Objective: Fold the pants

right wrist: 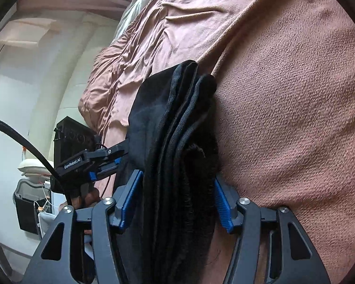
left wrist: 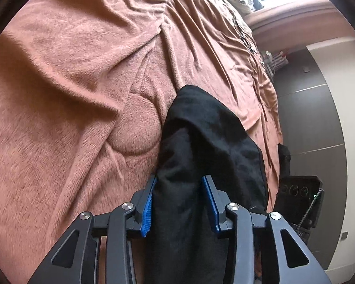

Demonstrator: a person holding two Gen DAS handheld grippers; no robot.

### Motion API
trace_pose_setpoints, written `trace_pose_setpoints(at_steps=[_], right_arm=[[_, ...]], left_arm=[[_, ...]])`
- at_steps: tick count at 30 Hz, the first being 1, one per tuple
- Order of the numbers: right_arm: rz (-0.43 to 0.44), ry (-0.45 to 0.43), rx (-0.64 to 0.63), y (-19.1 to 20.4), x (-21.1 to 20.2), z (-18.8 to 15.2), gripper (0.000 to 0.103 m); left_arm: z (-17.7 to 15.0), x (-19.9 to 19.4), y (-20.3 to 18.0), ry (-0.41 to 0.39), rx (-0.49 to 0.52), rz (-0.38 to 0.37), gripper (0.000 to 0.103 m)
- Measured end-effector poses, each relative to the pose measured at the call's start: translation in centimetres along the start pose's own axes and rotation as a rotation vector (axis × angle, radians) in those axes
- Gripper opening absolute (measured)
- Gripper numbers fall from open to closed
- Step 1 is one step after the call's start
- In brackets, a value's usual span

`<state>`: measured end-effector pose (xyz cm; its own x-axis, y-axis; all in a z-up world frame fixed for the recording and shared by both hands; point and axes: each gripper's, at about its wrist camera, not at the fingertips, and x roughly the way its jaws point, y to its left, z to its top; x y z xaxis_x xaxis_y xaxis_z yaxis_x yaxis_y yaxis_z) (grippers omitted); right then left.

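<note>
The left tool (left wrist: 179, 201) has its two blue-padded fingers (left wrist: 146, 209) pressed against a thick bunch of the black pants (left wrist: 201, 142), so it is closed on the cloth as far as the bundle allows. The pants hang forward from the grip, over a rumpled pink blanket (left wrist: 71, 82) that covers the bed. Whether the far end of the pants touches the blanket cannot be told from this view.

The right tool (right wrist: 179, 203) grips the same pants (right wrist: 172, 130) in the same way, its blue pads (right wrist: 222, 203) tight against both sides of several stacked layers; ribbed hems or waistband edges show at the top of the bunch. In the right wrist view the left tool (right wrist: 116, 157) appears at the left, its tip buried in the edge of the pants, so the garment is held between the two tools beside the pink blanket (right wrist: 295, 94).

On the body of that left tool, white lettering reads "GenRobot.AI" (right wrist: 73, 163). A black cable (right wrist: 23, 142) curves in from the left edge.

A dark open bin (right wrist: 27, 213) stands on the floor at the lower left of the right wrist view; something light shows at its rim, too small to identify.
</note>
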<state>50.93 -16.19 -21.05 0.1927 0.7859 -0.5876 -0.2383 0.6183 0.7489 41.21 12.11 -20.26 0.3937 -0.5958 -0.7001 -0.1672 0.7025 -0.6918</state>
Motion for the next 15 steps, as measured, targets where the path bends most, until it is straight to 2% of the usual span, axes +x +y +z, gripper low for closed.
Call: trace_pose_setpoints(at_steps=[2,4,7,15], right_arm=[[-0.01,-0.006,-0.007,0.0,-0.2,-0.3,0.043],[-0.014,-0.014,-0.01,-0.1,-0.4,-0.6,0.035],[-0.007,-0.03,-0.029,0.3,-0.8,-0.8,0.027],[-0.04,-0.075,-0.149,3.6,-2.3,-1.9,0.024]], left_arm=[[0.1,0.1,0.0,-0.004,-0.003,-0.011,0.036],[0.1,0.2,-0.1,-0.005,-0.009,-0.025,0.021],[0.0,-0.3,-0.5,-0.017,-0.007,-0.006,0.013],[-0.9,-3.0,-2.2,-0.076,0.027,-0.025,0.01]])
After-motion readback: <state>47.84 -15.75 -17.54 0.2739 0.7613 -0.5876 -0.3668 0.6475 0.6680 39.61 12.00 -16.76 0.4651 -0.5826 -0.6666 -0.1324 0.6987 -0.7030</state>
